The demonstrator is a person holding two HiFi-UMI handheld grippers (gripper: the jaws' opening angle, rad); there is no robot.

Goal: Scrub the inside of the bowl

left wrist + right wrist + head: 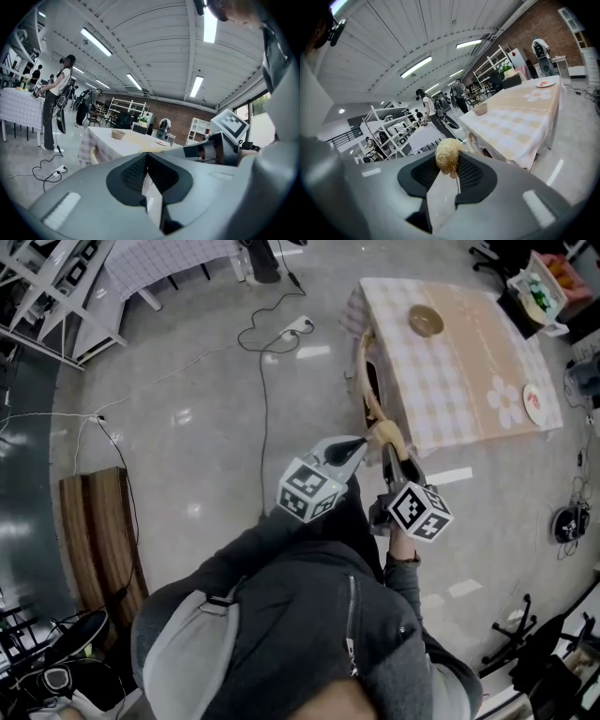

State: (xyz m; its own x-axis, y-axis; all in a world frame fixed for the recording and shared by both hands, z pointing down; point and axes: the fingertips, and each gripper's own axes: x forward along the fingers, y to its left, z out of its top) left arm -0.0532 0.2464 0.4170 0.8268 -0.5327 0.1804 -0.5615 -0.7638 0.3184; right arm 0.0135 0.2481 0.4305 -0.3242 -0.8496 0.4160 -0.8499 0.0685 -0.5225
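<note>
A tan bowl [426, 321] stands on a table with a checked cloth [469, 381], well ahead of both grippers. In the left gripper view the bowl [118, 134] is small and far off, and my left gripper [146, 157] is shut with nothing between its pads. My right gripper [449, 164] is shut on a pale yellow fibre scrubber [448, 156], and the bowl [480, 108] shows beyond it. From above, the left gripper [360, 444] and the right gripper [387, 448] are side by side over the floor, short of the table's near edge, the scrubber [384, 433] at the right one's tip.
A small plate [533, 404] lies at the table's right end. A chair [367, 381] is tucked at the table's near side. A power strip with cables [295, 327] lies on the floor, a wooden bench [94, 521] at the left. People [56, 103] stand far off.
</note>
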